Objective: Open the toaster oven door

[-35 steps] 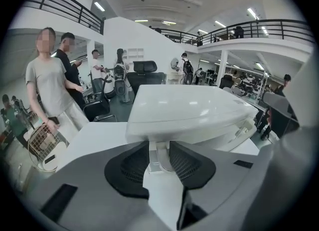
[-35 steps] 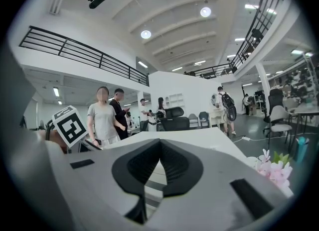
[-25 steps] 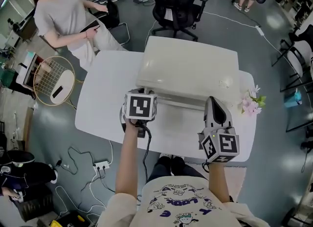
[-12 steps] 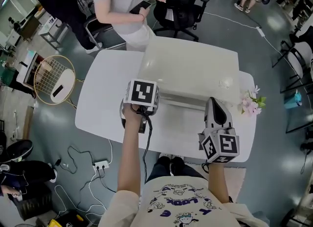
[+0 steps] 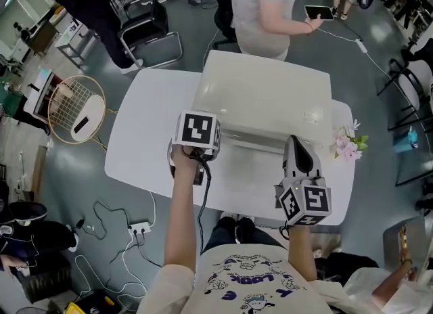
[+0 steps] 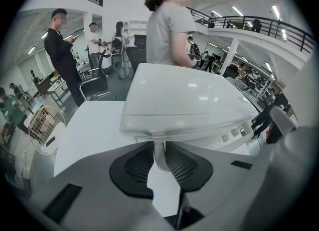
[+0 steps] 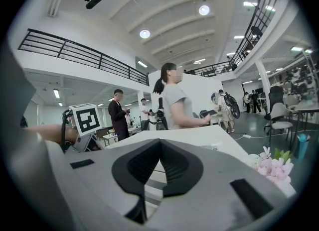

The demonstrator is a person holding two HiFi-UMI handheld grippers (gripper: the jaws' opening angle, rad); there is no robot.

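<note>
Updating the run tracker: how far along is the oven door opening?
Done: the left gripper has just closed its jaws on the handle. In hand: that grip; the door is not yet swung open. Left: the whole pull. The right gripper is shut, empty, near the oven.

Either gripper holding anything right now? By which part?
Left gripper has just closed its jaws on the toaster oven door handle, pinching the white post near the handle's left end. Right gripper is shut with nothing between its jaws.
</note>
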